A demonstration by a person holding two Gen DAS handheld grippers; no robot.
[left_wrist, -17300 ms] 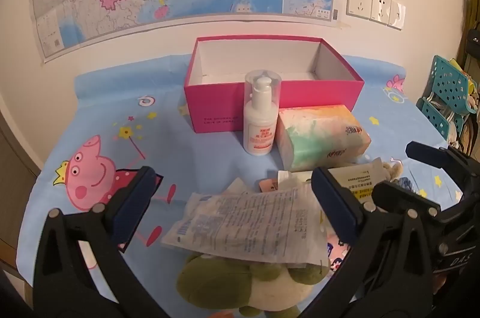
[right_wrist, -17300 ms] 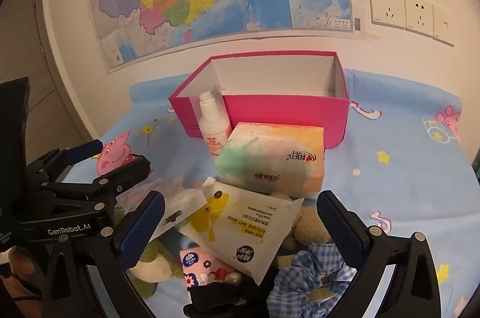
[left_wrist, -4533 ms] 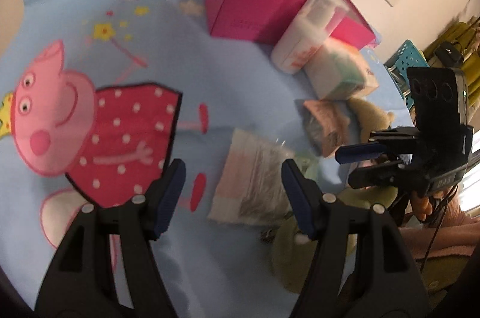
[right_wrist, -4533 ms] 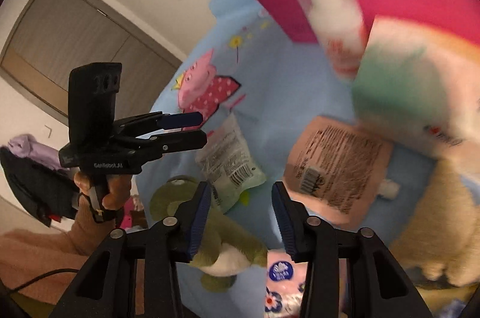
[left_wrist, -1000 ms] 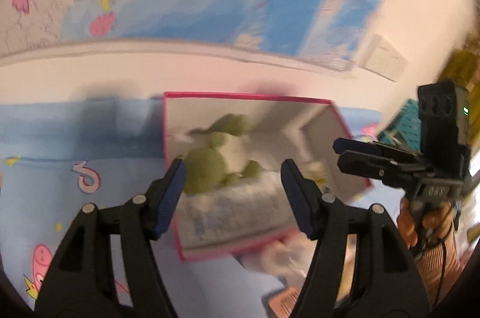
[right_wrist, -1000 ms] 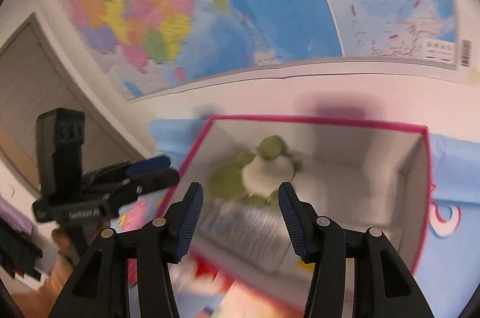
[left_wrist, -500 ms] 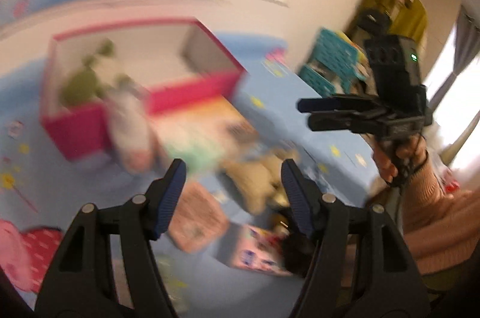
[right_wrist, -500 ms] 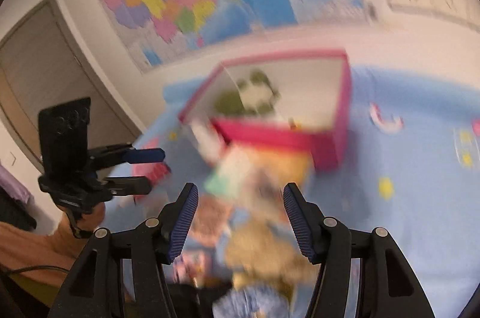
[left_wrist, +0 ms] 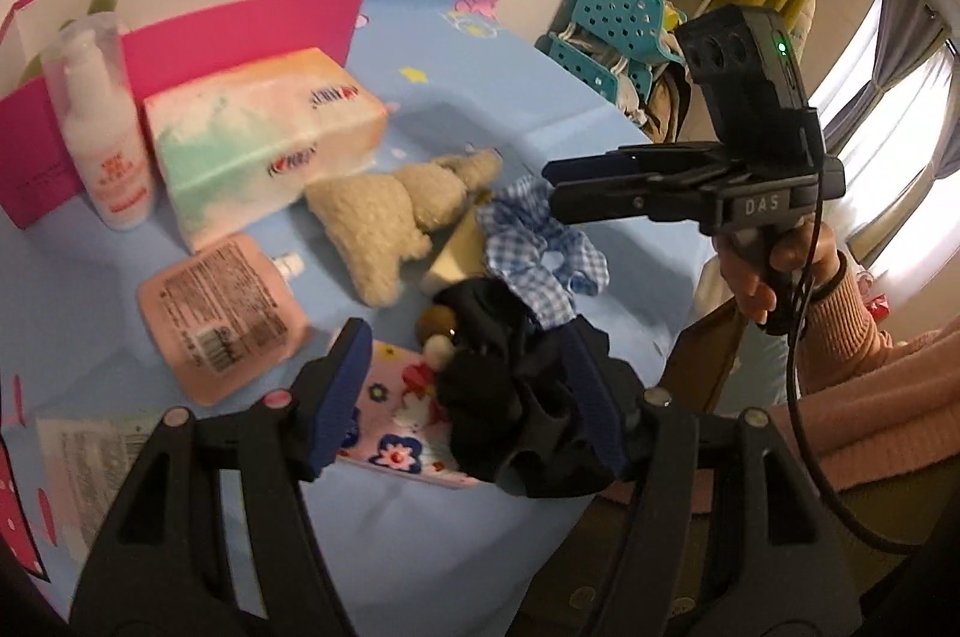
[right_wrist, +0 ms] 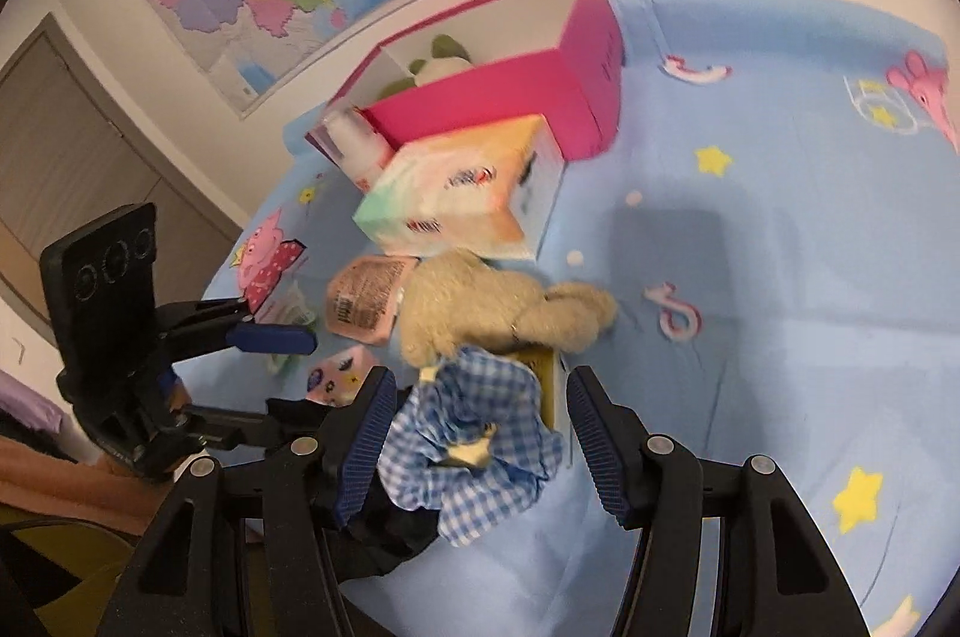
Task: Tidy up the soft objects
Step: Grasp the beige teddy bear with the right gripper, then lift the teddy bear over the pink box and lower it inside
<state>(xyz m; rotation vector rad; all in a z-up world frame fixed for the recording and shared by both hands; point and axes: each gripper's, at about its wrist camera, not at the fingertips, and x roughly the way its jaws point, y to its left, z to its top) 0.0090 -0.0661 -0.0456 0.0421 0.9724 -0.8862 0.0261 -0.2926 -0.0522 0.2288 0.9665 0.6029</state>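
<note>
Both your grippers have swung back from over the box point(left_wrist: 180, 12) to the pile at the near edge of the sheet point(right_wrist: 780, 247), and the green toy point(right_wrist: 441, 57) that lay near you at the start now sits inside the box. The right jaws widened a little in the last second.

The pink box stands open by the wall, the toy at its left end. Touching its front wall are the tissue pack point(left_wrist: 258, 138) and the white bottle point(left_wrist: 105, 126), upright. In front of the pack lies the beige plush point(left_wrist: 402, 211), with the pink pouch point(left_wrist: 219, 319) flat just to its left. Nearer you, the checked cloth point(right_wrist: 474, 439) overlaps the plush's lower edge, and the dark cloth point(left_wrist: 516, 397) is bunched beside it, lying partly on the floral packet point(left_wrist: 396, 433).

Your left gripper point(left_wrist: 474, 397) stands half open above the dark cloth, its pads astride the cloth; whether they touch it I cannot tell. Your right gripper point(right_wrist: 477, 439) is half open too, with the checked cloth between the pads and a gap at the right pad.
</note>
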